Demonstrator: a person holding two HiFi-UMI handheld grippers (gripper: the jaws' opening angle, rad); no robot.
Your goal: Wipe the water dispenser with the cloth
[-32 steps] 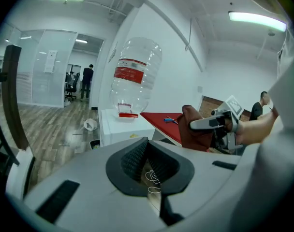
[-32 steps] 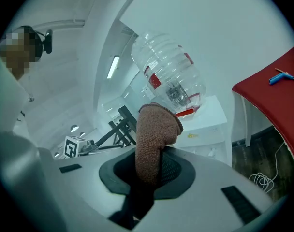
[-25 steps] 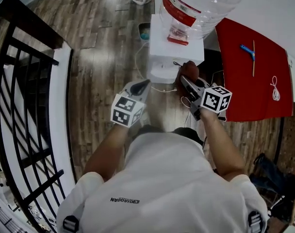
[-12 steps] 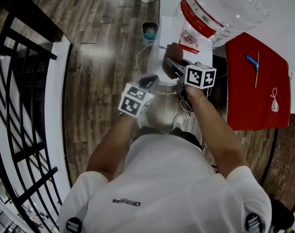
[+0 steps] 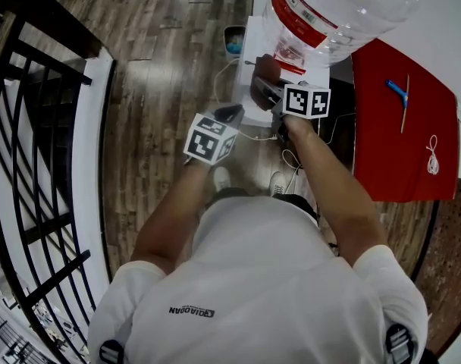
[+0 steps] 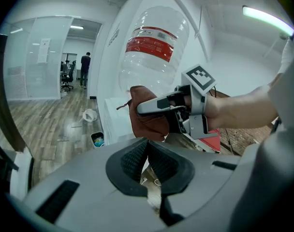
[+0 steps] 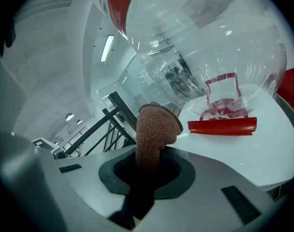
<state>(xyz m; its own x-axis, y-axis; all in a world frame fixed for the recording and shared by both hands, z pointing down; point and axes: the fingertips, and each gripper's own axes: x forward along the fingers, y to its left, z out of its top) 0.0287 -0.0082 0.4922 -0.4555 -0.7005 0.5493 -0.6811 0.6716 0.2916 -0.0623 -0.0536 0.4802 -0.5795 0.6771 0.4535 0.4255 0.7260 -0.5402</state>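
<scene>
Cloth [image 7: 154,129] is clamped in the right hand-held gripper [image 7: 146,173], at the white top of the water dispenser [image 7: 239,151], below the bottle [image 7: 200,47]. It should be pressed flat and drawn in even strokes. The left hand-held gripper [image 6: 148,161] is closed, empty.

Knitted brown cloth [image 7: 154,129], clear glossy plastic bottle [image 7: 210,47], wood-grain floor [image 5: 162,89]

bottle [image 5: 333,10] overhangs the water dispenser [image 5: 253,40] at top centre of the head view, leaving a narrow bare white strip on its left. right gripper [image 5: 262,89], clamped on the cloth [image 5: 267,70], fills that strip. red table [image 5: 401,135] blocks the right. black railing [image 5: 41,112] bounds the left edge. wood floor [image 5: 162,120] between railing and dispenser lies open, except a small bin [image 5: 234,45].
</scene>
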